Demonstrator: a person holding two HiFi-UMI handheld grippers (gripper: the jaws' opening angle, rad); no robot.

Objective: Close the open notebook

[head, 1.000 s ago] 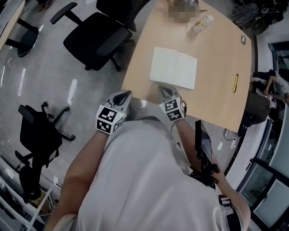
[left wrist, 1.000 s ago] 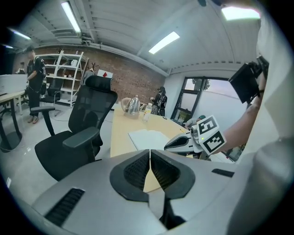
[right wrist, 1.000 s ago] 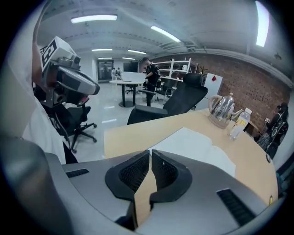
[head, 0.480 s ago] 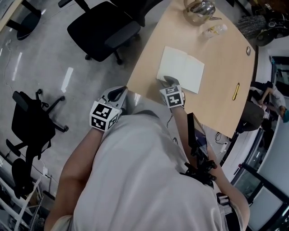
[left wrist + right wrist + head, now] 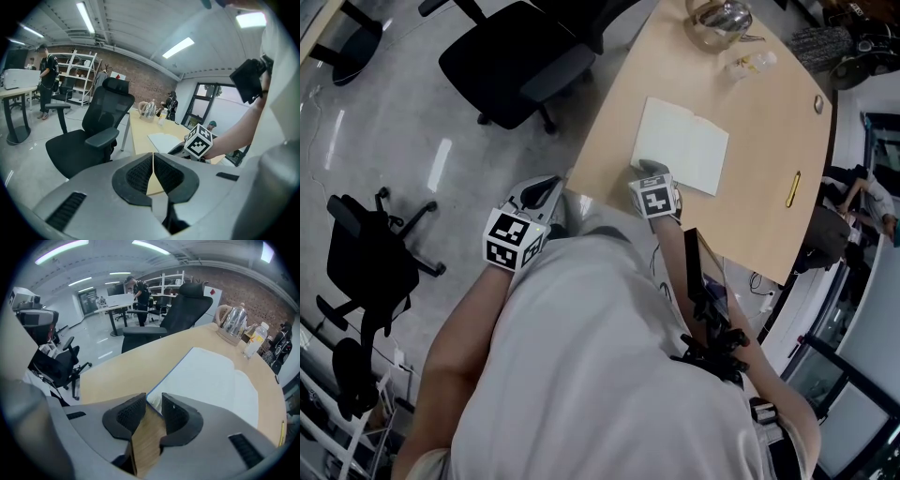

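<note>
The open notebook (image 5: 680, 145) lies flat on the wooden table (image 5: 759, 141), white pages up with a thin blue cover edge (image 5: 173, 369). My right gripper (image 5: 645, 169) is at the notebook's near left corner. Its jaws are open a little, and the corner of the left page (image 5: 153, 398) sits right at the gap between the pads. My left gripper (image 5: 549, 185) hangs off the table's near left edge, with its jaws shut on nothing (image 5: 153, 155). From the left gripper view, the right gripper's marker cube (image 5: 200, 142) and the notebook (image 5: 164, 139) show ahead.
A glass kettle (image 5: 719, 17) and a lying plastic bottle (image 5: 748, 62) are at the table's far end. A yellow pen (image 5: 792, 187) lies near the right edge. A black office chair (image 5: 511, 61) stands left of the table. People stand at far desks.
My right gripper has moved forward to the notebook's near left corner. The left gripper has stayed by the table edge.
</note>
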